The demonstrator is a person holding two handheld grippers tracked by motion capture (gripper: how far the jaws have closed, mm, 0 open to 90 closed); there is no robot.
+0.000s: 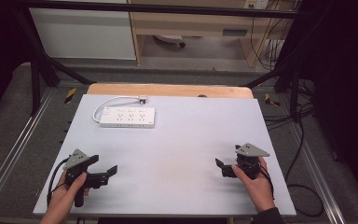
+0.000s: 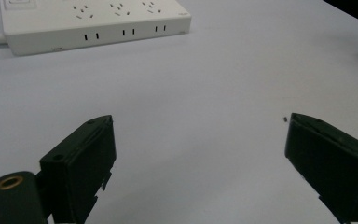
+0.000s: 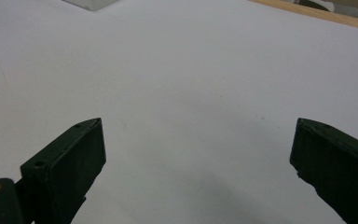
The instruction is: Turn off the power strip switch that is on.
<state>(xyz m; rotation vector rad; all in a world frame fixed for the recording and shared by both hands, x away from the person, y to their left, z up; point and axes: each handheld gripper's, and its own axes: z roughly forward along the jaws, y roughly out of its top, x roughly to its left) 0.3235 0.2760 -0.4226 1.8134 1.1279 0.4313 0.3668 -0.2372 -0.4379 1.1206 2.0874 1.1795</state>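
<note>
A white power strip (image 1: 127, 117) with three rows of sockets lies flat at the table's back left, its white cable (image 1: 116, 99) looping behind it. My left gripper (image 1: 105, 164) rests low at the front left, held in a hand, jaws wide apart with nothing between them. In the left gripper view the power strip (image 2: 93, 21) lies well ahead of the open left gripper (image 2: 199, 119). At the front right, my right gripper (image 1: 227, 158) is held in the other hand. The right gripper (image 3: 198, 122) also stands open over bare table, with a corner of the power strip (image 3: 91, 3) far off.
A pale sheet (image 1: 186, 140) covers the table, and a wooden edge (image 1: 168, 89) shows along the back. Black frame bars (image 1: 42, 60) and cables (image 1: 298, 140) surround the table. A small dark speck (image 2: 285, 119) lies on the sheet near my left gripper's jaw.
</note>
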